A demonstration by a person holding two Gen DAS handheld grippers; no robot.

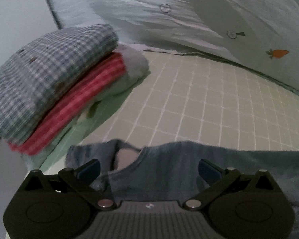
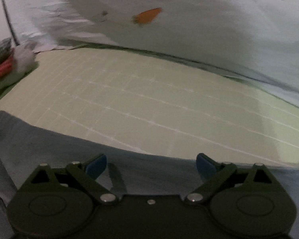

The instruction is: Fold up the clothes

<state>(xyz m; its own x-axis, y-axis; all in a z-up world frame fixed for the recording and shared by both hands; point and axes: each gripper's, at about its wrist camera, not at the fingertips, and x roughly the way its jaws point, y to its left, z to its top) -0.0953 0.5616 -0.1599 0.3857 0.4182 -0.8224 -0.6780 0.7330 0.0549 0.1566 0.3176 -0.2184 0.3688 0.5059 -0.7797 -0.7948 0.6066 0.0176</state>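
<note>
Blue-grey shirt (image 1: 169, 171) spread at the near edge of the mat, both grippers open above it.

Soft and flat, it lies on the pale green gridded mat (image 1: 189, 103) with its neck opening (image 1: 123, 157) turned toward the far side, so its length seems to run toward the person; how far is hidden under the tools. The left gripper (image 1: 148, 169) hangs over the collar with jaws spread wide and nothing between them; the right gripper (image 2: 151, 167) is just as slack over a plainer stretch of the same cloth. I'd say they are spaced along the top edge to take two matching holds for a fold. A stack of folded clothes (image 1: 55, 83), checked on top with red stripes beneath, sits off at the left, well apart, leaving the mat free. Behind, a white sheet (image 1: 249, 20) with a carrot print (image 1: 278, 53).
</note>
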